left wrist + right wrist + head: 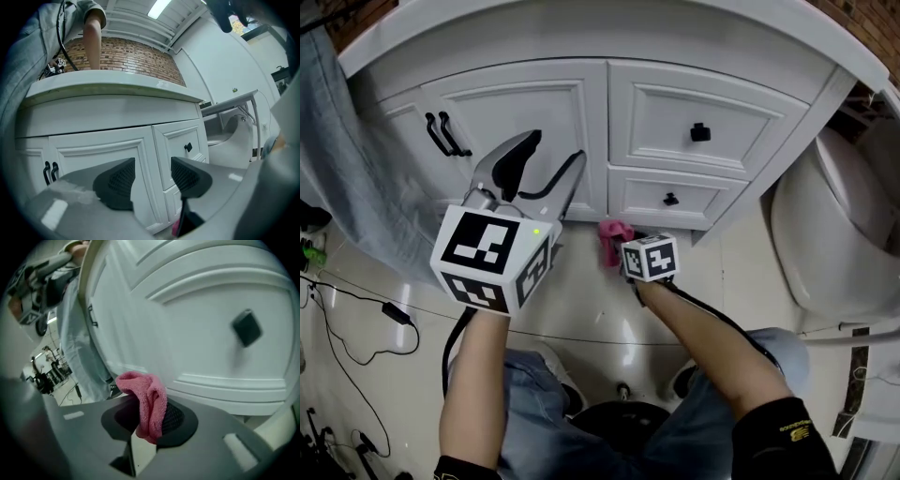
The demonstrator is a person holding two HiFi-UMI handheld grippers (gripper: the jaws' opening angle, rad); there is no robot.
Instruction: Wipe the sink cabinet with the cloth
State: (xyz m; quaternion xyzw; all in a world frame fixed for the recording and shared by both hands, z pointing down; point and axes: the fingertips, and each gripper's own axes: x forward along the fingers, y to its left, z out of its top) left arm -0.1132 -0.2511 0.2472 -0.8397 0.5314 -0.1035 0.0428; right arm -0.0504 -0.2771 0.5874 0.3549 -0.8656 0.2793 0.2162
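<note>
My right hand-held gripper (147,418) is clenched on a pink terry cloth (145,399), which stands bunched up between the two jaws. In the head view the cloth (612,234) is low down, at the bottom edge of the white panelled sink cabinet (581,122), just under the lower drawer with a small black knob (671,199). The right hand-held gripper (623,246) points there from the glossy cream floor (581,319) side. I cannot tell if the cloth really touches the white wood or is only very close to it.

My left hand-held gripper (539,178) is released: its jaws stand apart and nothing is between them. It hangs in the air in front of the right cabinet door. In its own view the left hand-held gripper (152,180) looks at this door, and the pale counter (108,86) of the cabinet is above, with a red brick wall (136,56) behind it.

The left door carries a pair of black bar handles (445,134). The upper drawer has a square black knob (700,132). A white toilet (834,234) stands to the right of the cabinet, and a grey fabric (347,159) hangs at its left side.
</note>
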